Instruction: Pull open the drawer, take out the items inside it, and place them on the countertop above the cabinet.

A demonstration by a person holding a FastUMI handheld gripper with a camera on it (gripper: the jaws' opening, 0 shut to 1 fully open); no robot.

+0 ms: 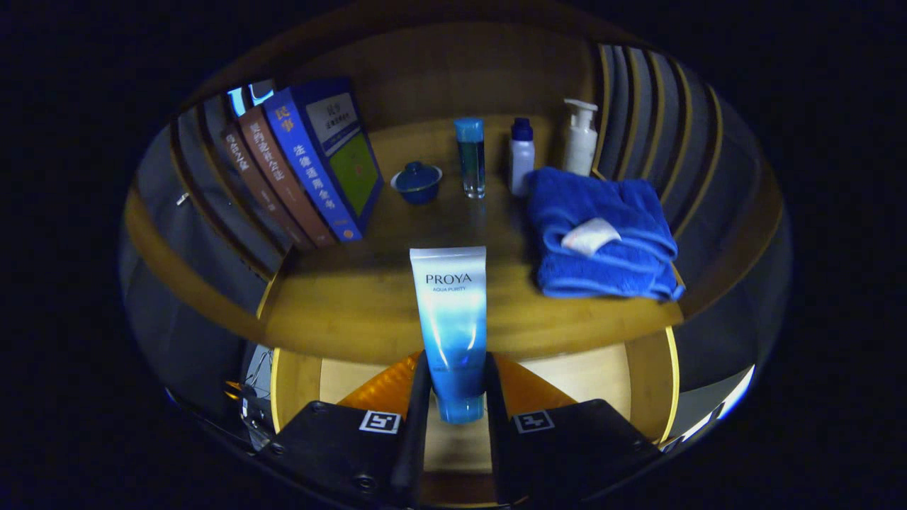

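The tube (451, 319) stands upright between the two fingers (453, 397), both pressed against its lower end, over the open drawer (588, 375) and against the front edge of the tabletop (354, 297). On the tabletop beyond it, books (305, 166) lean at the left and a folded towel (602, 234) lies at the right. Behind, a lidded cup (417, 182), a slim bottle (470, 157), a small bottle (521, 156) and a pump bottle (581, 138) run in a row from left to right.
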